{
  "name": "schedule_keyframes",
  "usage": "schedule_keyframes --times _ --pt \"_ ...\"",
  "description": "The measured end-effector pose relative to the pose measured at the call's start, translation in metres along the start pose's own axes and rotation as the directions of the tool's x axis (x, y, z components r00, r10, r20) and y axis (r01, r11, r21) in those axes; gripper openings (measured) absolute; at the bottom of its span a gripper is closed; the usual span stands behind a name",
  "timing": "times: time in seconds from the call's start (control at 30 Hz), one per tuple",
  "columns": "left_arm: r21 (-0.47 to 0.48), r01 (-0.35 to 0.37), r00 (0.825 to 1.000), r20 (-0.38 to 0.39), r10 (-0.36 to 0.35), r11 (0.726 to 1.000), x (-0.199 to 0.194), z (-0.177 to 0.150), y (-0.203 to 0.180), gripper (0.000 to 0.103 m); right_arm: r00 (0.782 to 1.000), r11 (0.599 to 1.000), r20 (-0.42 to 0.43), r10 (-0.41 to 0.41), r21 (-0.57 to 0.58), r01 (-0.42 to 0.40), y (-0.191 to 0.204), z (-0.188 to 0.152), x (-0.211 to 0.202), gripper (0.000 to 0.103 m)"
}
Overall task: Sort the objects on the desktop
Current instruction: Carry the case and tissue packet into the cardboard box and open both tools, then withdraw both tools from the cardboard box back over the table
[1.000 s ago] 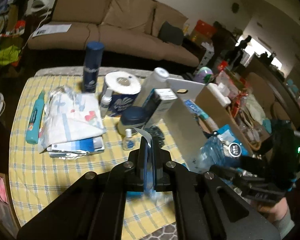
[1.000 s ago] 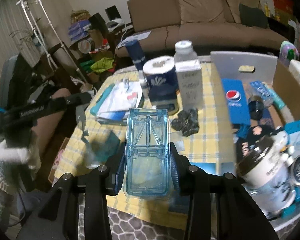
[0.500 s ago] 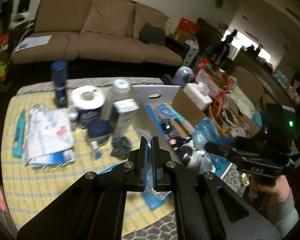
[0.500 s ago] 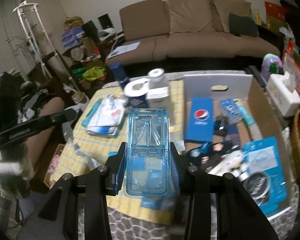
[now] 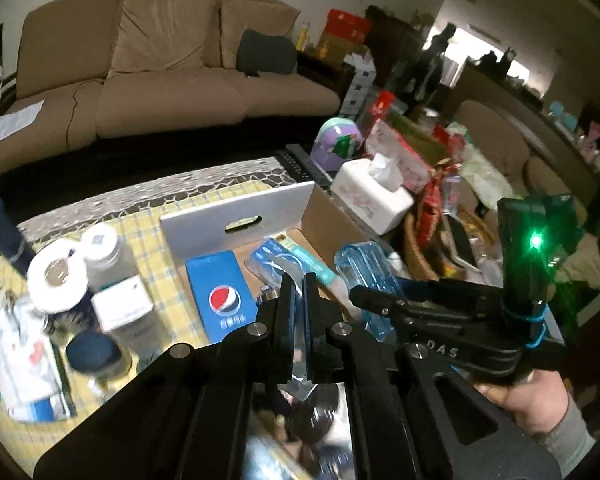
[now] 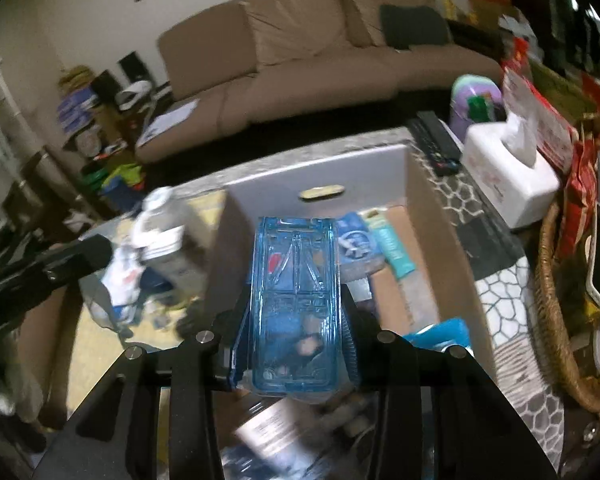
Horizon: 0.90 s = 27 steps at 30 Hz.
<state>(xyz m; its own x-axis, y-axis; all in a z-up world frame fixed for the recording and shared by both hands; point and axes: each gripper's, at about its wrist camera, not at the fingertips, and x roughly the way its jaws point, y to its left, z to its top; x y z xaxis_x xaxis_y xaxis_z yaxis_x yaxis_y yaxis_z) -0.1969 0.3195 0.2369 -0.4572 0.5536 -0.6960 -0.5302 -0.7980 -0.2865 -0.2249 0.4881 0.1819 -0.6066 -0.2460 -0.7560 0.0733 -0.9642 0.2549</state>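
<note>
A brown sofa [image 5: 160, 76] fills the back of a dim living room, and in front of it my bench [image 5: 148, 216] wears a yellow checked cloth crowded with clutter. At centre frame in the left wrist view sits an open cardboard box [image 5: 332, 216] with a white handle flap, holding a blue Pepsi pack [image 5: 224, 296] and other small goods. Just right of the box stands a white tissue box [image 5: 372, 192]; at left of the frame are a toilet roll [image 5: 56, 276] and a clear bottle [image 5: 108, 256], both blurred.

My left claw [image 5: 299, 312] is pressed nearly together, pinching a thin clear plastic scrap [image 5: 299, 376] between its fingers, low in the centre of the frame over the box.

My right claw [image 6: 294, 344] pinches a clear blue plastic case [image 6: 296, 288] by its sides, the case lying flat and pointing away over the box's interior. In the left wrist view that case [image 5: 372, 276] shows at right of centre, with my hand [image 5: 536, 404] gripping the handle below it
</note>
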Motion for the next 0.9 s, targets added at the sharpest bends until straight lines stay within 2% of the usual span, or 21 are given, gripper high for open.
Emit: schedule_keyframes --times 0.17,0.33,0.43,0.47,0.53,0.6,0.67,0.73,0.87,0.9 --pt "0.012 -0.053 0.998 -0.042 0.053 0.999 0.051 0.005 0.008 0.003 0.999 0.999 -0.040 -0.018 0.043 0.019 -0.028 0.010 0.047 0.039" --pt "0.039 -0.097 0.989 -0.107 0.101 0.994 0.089 -0.012 0.020 0.004 0.986 0.996 -0.154 -0.070 0.047 0.078 -0.046 0.004 0.097 0.040" --pt "0.051 -0.107 0.985 -0.133 0.113 0.993 0.103 -0.025 0.023 0.006 0.975 0.994 -0.203 -0.088 0.042 0.099 -0.053 -0.004 0.114 0.040" --pt "0.052 -0.111 0.983 -0.140 0.117 0.992 0.106 -0.027 0.023 0.009 0.972 0.994 -0.214 -0.093 0.038 0.103 -0.053 -0.007 0.116 0.041" --pt "0.046 -0.113 0.983 -0.142 0.118 0.993 0.108 -0.031 0.024 0.033 0.970 0.993 -0.222 -0.098 0.037 0.109 -0.056 -0.010 0.119 0.042" --pt "0.038 -0.106 0.985 -0.136 0.110 0.994 0.105 -0.035 0.025 0.042 0.971 0.994 -0.224 -0.088 0.049 0.102 -0.058 -0.012 0.118 0.043" --pt "0.034 -0.101 0.985 -0.137 0.105 0.994 0.101 -0.036 0.025 0.043 0.973 0.993 -0.210 -0.094 0.051 0.107 -0.057 -0.012 0.112 0.051" --pt "0.030 -0.097 0.986 -0.130 0.101 0.995 0.092 -0.036 0.025 0.049 0.976 0.993 -0.191 -0.103 0.043 0.113 -0.053 -0.010 0.101 0.051" --pt "0.015 -0.089 0.991 -0.100 0.091 0.996 0.064 -0.041 0.028 0.055 0.984 0.994 -0.151 -0.099 0.021 0.103 -0.040 -0.005 0.078 0.053" --pt "0.012 -0.090 0.992 -0.092 0.091 0.996 0.054 -0.045 0.029 0.060 0.985 0.995 -0.141 -0.097 0.013 0.100 -0.036 -0.005 0.071 0.053"
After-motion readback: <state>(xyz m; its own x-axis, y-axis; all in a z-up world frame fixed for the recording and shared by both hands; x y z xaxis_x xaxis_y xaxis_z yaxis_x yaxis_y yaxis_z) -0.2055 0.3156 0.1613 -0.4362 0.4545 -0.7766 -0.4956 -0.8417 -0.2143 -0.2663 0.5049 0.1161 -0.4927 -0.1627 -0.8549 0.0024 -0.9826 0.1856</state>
